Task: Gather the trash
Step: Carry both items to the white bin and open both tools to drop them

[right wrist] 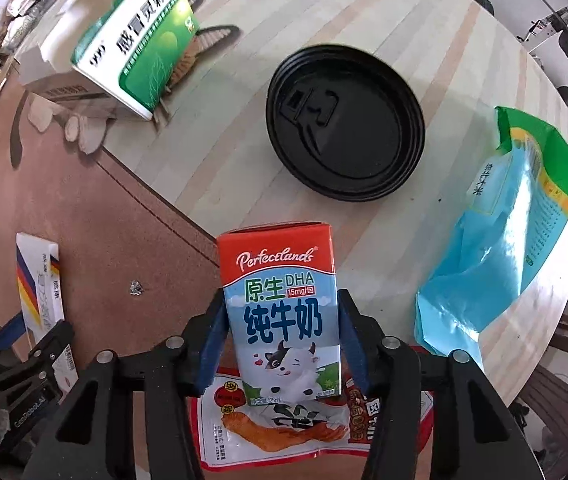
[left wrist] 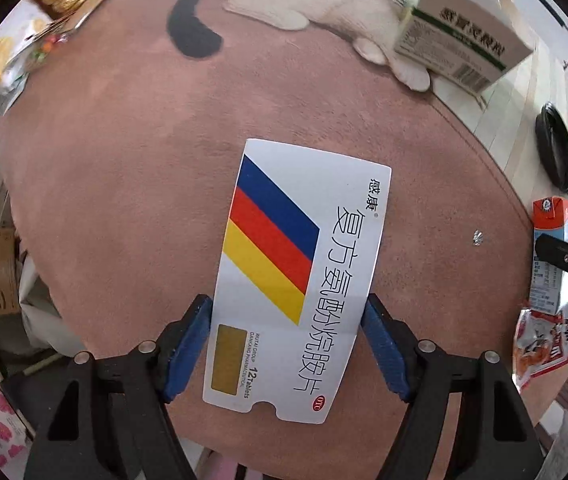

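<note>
1. The left gripper (left wrist: 287,344) is clamped on a flat white medicine box (left wrist: 300,276) with blue, red and yellow stripes. Its blue pads (left wrist: 187,350) press the box's two long edges near the 6 o'clock end, and the box runs from between the fingers toward 12 o'clock.
2. The box is held over a brown mat (left wrist: 123,184); whether it touches the mat cannot be told.
3. The right gripper (right wrist: 281,344) grasps a small milk carton (right wrist: 281,312) with a red top and a cartoon cow. It stands upright between the blue pads (right wrist: 211,344), which bear on its side walls.
4. Just below the carton, at 6 o'clock in the right wrist view, a red snack wrapper (right wrist: 267,436) lies flat.
5. From the carton, a black plastic lid (right wrist: 346,120) sits on the pale striped table (right wrist: 223,184) at 12 to 1 o'clock, apart from it.
6. A crumpled blue and green bag (right wrist: 496,240) lies at 2 to 3 o'clock.
7. A green and white medicine carton (right wrist: 135,48) stands tilted at 10 to 11 o'clock, near the mat's far edge.
8. A small foil scrap (right wrist: 136,288) lies on the mat at 9 o'clock of the milk carton, between the two grippers.
</note>
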